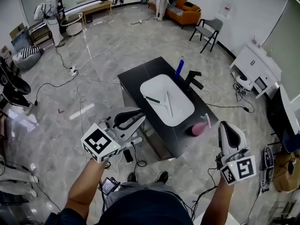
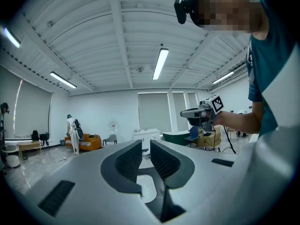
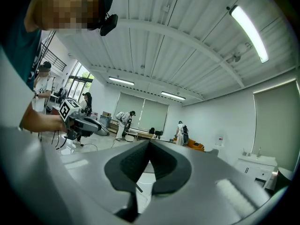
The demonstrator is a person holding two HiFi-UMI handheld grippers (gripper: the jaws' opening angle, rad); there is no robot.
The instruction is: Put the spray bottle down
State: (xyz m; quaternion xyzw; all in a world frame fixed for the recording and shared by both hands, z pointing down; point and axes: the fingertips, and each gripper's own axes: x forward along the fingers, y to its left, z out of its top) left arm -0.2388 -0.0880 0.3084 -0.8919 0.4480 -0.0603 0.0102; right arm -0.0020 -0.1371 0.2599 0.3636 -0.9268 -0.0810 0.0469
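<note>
pink spray bottle (image 1: pixel 199 128) beside white sink (image 1: pixel 177 108) — left tongs (image 2: pixel 146 147) apart, right tongs (image 3: pixel 149 145) together

Pink spray bottle (image 1: pixel 198 128) down on its side on the dark counter (image 1: pixel 140 76).

In the head view the bottle lies flat near the counter's near right corner, between 4 and 5 o'clock from the middle of the white basin (image 1: pixel 180 111) and just outside its rim. The body is a rounded, bright pink shape; the paler spray head sits at its far end and points toward roughly 2 o'clock, while the base faces about 8 o'clock. Nothing touches it, and it rests wholly on the countertop.
</note>
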